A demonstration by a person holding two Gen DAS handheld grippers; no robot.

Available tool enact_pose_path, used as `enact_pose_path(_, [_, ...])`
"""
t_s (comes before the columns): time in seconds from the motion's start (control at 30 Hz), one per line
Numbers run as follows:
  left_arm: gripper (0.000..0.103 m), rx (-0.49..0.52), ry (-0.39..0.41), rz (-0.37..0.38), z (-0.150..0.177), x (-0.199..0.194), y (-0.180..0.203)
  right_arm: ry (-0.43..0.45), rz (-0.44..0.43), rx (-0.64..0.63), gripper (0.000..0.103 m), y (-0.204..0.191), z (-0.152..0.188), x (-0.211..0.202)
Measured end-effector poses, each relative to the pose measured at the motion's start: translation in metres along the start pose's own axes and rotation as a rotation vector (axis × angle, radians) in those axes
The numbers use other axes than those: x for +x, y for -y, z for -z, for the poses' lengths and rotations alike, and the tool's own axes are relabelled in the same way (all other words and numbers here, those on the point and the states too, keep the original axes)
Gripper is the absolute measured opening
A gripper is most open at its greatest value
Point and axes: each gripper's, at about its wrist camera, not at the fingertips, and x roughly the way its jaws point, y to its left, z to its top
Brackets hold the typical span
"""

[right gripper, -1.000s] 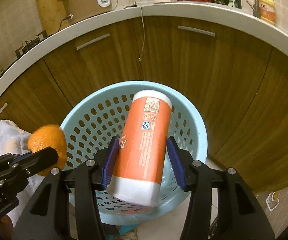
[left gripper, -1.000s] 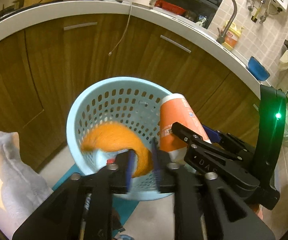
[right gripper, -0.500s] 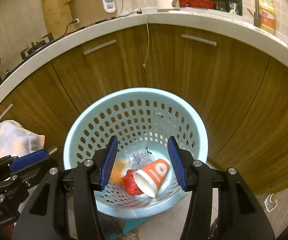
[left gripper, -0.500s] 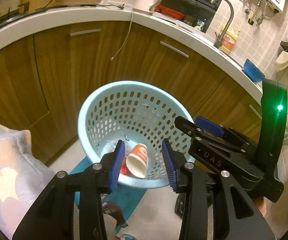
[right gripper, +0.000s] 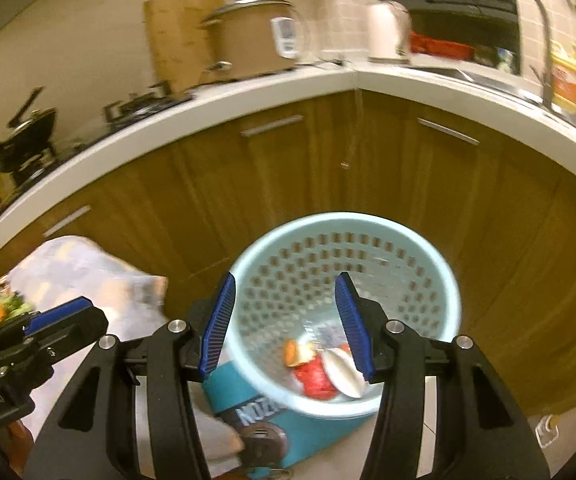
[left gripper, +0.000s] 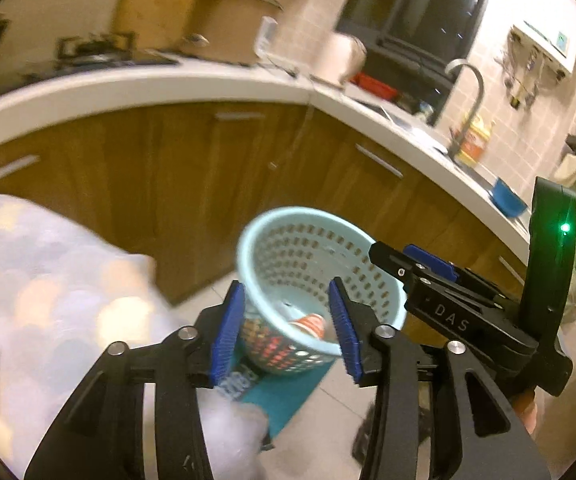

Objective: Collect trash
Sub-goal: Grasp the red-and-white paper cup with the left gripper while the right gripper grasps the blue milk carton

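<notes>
Both grippers have let go since a second ago: the orange that sat between the left pads and the orange cup clamped in the right pads now lie inside the basket, and both views sit higher and farther back from it.

From the left wrist, the left gripper (left gripper: 286, 322) is empty, its blue pads apart and still spreading, with nothing between them but the basket beyond. That pale blue perforated basket (left gripper: 262, 232) stands on the floor at about 12 o'clock from the fingertips, on a teal mat (left gripper: 288, 394). Inside it, low down, lies the cup (left gripper: 307, 322) on its side. At 3 o'clock reaches the right gripper (left gripper: 397, 264), seen side-on with a green light on its body. A pale patterned cloth (left gripper: 48, 280) fills the view at 9 o'clock.

From the right wrist, the right gripper (right gripper: 286, 322) is moderately wide and holds nothing. The basket (right gripper: 439, 272) lies straight ahead at 12 o'clock, its rim clear of the pads. On its floor sit the cup (right gripper: 343, 372) with its white end facing up, a red scrap (right gripper: 313, 378) touching it at 9 o'clock, and the orange (right gripper: 291, 354) just beyond that. The left gripper (right gripper: 64, 316) shows at 9 o'clock over the cloth (right gripper: 88, 272).

Behind the basket run brown cabinets (right gripper: 288, 168) under a white counter (right gripper: 248, 88), which carries a cooker (right gripper: 256, 36) and a kettle (right gripper: 385, 32). Everything is motion-blurred.
</notes>
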Motion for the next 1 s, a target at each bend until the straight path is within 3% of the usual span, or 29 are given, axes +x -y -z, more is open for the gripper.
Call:
enact_pose_path(0.2, [0.048, -0.063, 0.103, -0.141, 0.013, -0.074, -0.035, 0.012, -0.123, -0.113, 0.048, -0.069, 0.007, -0.009])
enact_pose_path(0.33, [0.052, -0.110, 0.152, -0.289, 0.026, -0.122, -0.061, 0.002, -0.207, -0.189, 0.046, -0.124, 0.020, -0.011])
enact_pose_path(0.5, [0.064, -0.197, 0.212, -0.477, 0.052, -0.183, -0.104, -0.033, -0.302, -0.261, 0.036, -0.182, 0.039, -0.006])
enact_pose_path(0.63, [0.067, -0.274, 0.227, -0.591, 0.078, -0.221, -0.138, -0.044, -0.366, -0.319, 0.035, -0.223, 0.059, -0.005])
enact_pose_path(0.8, [0.067, -0.379, 0.210, -0.644, 0.113, -0.250, -0.184, -0.054, -0.428, -0.377, 0.036, -0.257, 0.082, -0.005])
enact_pose_path(1.0, [0.067, -0.485, 0.156, -0.599, 0.131, -0.245, -0.228, -0.071, -0.436, -0.426, 0.036, -0.275, 0.092, -0.004])
